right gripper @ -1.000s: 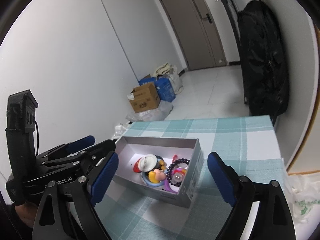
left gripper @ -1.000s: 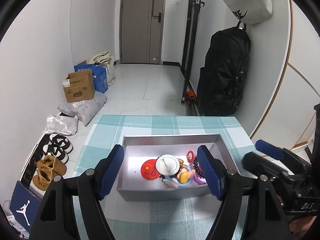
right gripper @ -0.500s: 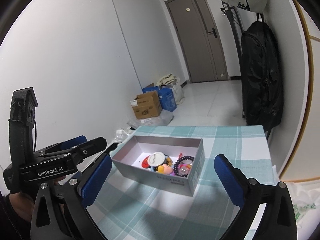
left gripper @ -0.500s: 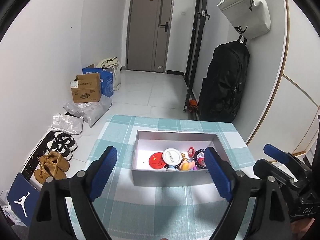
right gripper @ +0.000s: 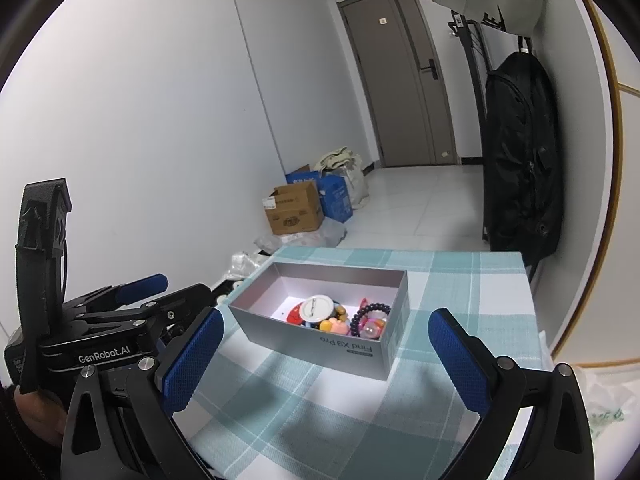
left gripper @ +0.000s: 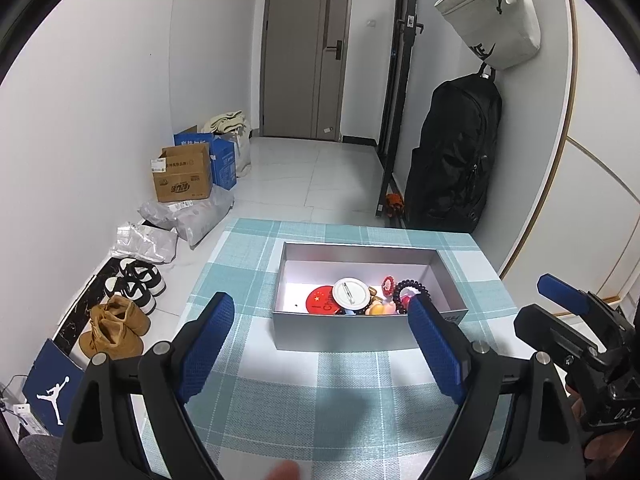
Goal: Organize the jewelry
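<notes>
- In the left wrist view our left gripper (left gripper: 320, 344) fills the lower half of the frame, its blue pads spread wide with nothing between them but the checked tablecloth (left gripper: 344, 396).
- The grey box (left gripper: 344, 334) sits just beyond those pads, at centre frame, resting open-topped on the cloth.
- The jewelry lies heaped in the right half of the box: a red disc (left gripper: 320, 300), a white round badge (left gripper: 352, 292) overlapping it, and a dark bead bracelet (left gripper: 412, 288) further right. The left half of the box floor is bare.
- Our right gripper (left gripper: 576, 320) shows at the right edge of that same view, held in a hand.
- In the right wrist view the right gripper (right gripper: 324, 352) is likewise released, pads far apart and grasping nothing, low in the frame on either side of the box's near corner without touching it.
- There the box (right gripper: 320, 340) stands at centre with printed lettering on its near wall; the badge (right gripper: 316, 307) and bracelet (right gripper: 370, 312) show inside.
- The left gripper (right gripper: 120, 320) appears at lower left of that view.
- Past the table, a cardboard carton (left gripper: 182, 178) stands on the floor at left, and a black backpack (left gripper: 452, 156) hangs on the right wall.
</notes>
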A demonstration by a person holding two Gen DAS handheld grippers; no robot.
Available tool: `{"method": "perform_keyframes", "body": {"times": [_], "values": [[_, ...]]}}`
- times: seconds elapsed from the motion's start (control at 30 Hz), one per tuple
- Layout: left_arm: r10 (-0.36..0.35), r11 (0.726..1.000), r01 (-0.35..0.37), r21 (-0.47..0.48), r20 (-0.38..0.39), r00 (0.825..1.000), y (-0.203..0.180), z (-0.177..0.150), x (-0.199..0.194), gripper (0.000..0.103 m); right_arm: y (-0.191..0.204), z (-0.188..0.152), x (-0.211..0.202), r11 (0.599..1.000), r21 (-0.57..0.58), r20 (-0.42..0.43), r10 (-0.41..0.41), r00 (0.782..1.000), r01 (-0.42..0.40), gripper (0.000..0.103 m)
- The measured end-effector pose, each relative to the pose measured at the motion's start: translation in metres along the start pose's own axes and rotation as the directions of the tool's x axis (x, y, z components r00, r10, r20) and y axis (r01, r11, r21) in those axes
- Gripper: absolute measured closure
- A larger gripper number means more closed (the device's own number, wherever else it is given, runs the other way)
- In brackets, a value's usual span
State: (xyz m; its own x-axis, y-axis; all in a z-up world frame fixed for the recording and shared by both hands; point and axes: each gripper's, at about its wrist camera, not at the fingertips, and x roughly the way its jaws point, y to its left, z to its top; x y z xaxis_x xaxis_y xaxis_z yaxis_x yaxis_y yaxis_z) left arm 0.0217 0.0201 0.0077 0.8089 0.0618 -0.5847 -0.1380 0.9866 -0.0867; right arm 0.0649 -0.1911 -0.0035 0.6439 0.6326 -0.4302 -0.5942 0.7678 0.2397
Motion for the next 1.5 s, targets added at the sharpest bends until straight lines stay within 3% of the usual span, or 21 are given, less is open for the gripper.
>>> {"method": "perform_keyframes", "body": {"times": [1.5], "values": [[-0.013,1.0,0.013,0.014,-0.013,1.0,-0.0036,-0.0006,0.0051,0.017,-0.0063,-0.0002,-0.0028,0.999,0.035,0.003,0.004,1.0,-0.005,0.0]]}}
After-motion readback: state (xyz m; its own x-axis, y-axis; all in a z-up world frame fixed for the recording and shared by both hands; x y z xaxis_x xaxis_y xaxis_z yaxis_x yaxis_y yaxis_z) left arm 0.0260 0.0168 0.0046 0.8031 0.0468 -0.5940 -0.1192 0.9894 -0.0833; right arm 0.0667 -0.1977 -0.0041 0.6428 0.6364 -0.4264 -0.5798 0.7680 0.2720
